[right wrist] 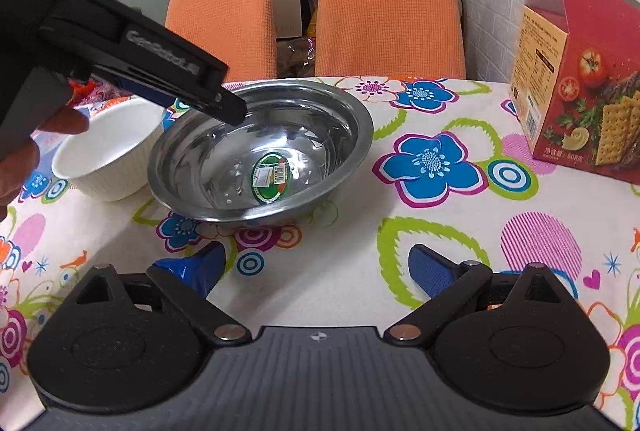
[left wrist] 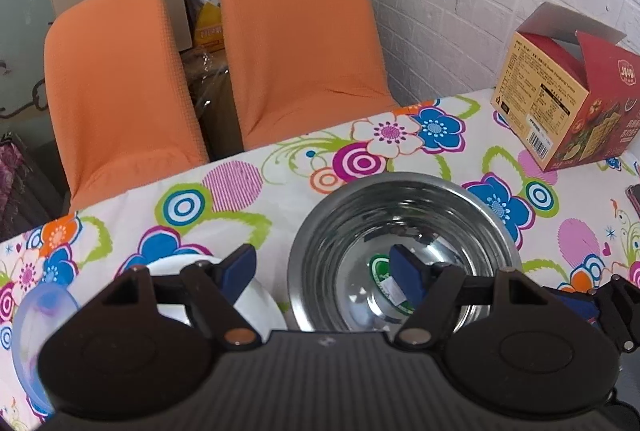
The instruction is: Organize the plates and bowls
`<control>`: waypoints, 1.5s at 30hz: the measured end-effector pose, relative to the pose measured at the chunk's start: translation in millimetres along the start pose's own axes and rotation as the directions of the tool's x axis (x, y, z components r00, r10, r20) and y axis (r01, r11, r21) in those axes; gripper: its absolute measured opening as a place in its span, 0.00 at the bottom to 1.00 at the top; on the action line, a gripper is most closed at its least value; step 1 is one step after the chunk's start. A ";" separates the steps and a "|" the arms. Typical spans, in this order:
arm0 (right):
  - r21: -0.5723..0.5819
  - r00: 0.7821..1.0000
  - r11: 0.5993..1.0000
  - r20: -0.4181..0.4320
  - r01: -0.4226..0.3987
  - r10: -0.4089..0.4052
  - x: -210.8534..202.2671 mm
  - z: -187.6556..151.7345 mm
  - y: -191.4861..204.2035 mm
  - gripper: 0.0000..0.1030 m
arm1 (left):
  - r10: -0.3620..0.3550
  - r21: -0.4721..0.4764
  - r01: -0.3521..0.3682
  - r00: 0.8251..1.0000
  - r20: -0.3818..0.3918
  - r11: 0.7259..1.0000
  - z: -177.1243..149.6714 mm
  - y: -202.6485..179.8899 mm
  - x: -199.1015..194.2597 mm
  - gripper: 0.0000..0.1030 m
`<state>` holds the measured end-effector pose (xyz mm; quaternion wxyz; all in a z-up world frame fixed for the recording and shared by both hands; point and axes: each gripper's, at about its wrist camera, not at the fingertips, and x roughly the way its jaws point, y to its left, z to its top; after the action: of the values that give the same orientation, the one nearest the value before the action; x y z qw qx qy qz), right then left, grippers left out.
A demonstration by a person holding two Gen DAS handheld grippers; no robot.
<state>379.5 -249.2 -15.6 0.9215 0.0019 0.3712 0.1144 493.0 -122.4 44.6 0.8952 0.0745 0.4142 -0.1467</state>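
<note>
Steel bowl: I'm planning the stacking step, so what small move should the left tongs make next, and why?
Probably close the left tongs on the steel bowl at its near rim. They are open, straddling that rim, one finger inside the bowl, the other toward the white bowl. The right tongs wait open, holding nothing.

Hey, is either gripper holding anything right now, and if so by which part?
Nothing is held. The left gripper is open, straddling the steel bowl's near rim; the right gripper is open above the tablecloth.

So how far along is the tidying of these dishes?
Early on. Nothing is stacked: the steel bowl and white bowl sit side by side. The left tool hovers open over the steel bowl's rim, the right tool open and empty. Nesting remains.
</note>
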 end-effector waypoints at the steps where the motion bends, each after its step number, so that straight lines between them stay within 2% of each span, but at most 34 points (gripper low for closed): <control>1: -0.007 1.000 1.000 -0.002 0.001 -0.001 1.6 1.3 -0.4 0.83 | -0.002 0.011 0.002 1.000 -0.003 1.000 1.3 -2.6 3.8 0.70; 7: -0.046 1.000 0.999 -0.011 0.006 -0.007 6.0 4.8 -1.5 0.83 | 0.007 0.033 -0.006 1.000 -0.026 0.999 4.2 -9.4 20.4 0.70; 9: -0.062 0.999 0.998 -0.033 0.019 -0.021 0.7 3.2 -1.7 0.83 | -0.012 0.031 0.012 1.000 -0.021 0.999 3.2 -6.4 18.7 0.70; 13: 0.009 1.000 1.000 -0.028 0.002 -0.002 -20.7 8.3 -14.8 0.83 | -0.015 0.037 0.015 1.000 -0.008 0.999 6.4 -3.7 19.8 0.70; 16: 0.066 0.998 0.996 -0.025 0.053 -0.052 -19.2 27.0 -22.3 0.83 | -0.023 0.014 0.023 1.000 -0.014 1.000 10.5 -3.2 26.9 0.70; 19: 0.021 0.992 0.993 -0.046 0.120 -0.119 -6.5 42.6 -15.0 0.83 | -0.034 0.001 0.034 0.999 -0.025 0.999 12.0 -3.7 32.4 0.70; 21: -0.013 0.991 0.995 -0.084 0.099 -0.100 -4.8 43.8 -10.2 0.83 | -0.039 0.010 0.039 0.999 -0.024 0.999 10.4 -1.5 32.9 0.70; 23: -0.038 0.991 0.998 -0.127 0.042 -0.047 -11.2 37.9 -8.1 0.83 | -0.060 0.011 0.061 0.998 -0.035 0.998 9.2 1.8 33.3 0.70; 25: -0.007 0.991 1.000 -0.133 0.006 -0.007 -17.8 36.6 -12.7 0.83 | -0.069 0.003 0.069 0.997 -0.045 0.998 9.2 4.0 34.7 0.70; 27: 0.034 0.994 0.999 -0.109 0.000 0.004 -19.4 42.6 -19.0 0.83 | -0.067 -0.008 0.067 0.998 -0.018 0.998 10.3 6.3 33.3 0.70; 29: 0.040 0.994 0.997 -0.099 0.059 -0.055 -11.3 51.7 -19.2 0.84 | -0.058 -0.009 0.058 0.998 -0.010 0.998 14.1 6.8 34.4 0.70; 33: 0.051 0.992 0.996 -0.098 0.079 -0.074 11.2 69.3 -19.1 0.84 | -0.041 -0.009 0.041 0.999 -0.013 0.999 21.2 6.5 39.7 0.70; 38: 0.009 0.995 0.998 -0.082 0.061 -0.060 18.6 76.9 -6.6 0.84 | -0.074 -0.034 0.073 0.997 -0.034 0.997 19.8 12.9 47.7 0.70; 41: -0.047 0.987 0.992 -0.101 0.120 -0.124 33.8 78.9 0.9 0.84 | -0.063 -0.041 0.061 0.997 -0.036 0.997 20.8 15.1 52.3 0.70; 45: -0.041 0.985 0.993 -0.134 0.108 -0.112 54.2 78.5 2.4 0.84 | -0.066 -0.039 0.064 0.996 -0.059 0.997 24.0 13.4 61.3 0.70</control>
<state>470.6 -228.9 4.5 0.8988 -0.0417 0.4309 0.0694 552.2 -128.2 13.5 0.8783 0.0489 0.4458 -0.1659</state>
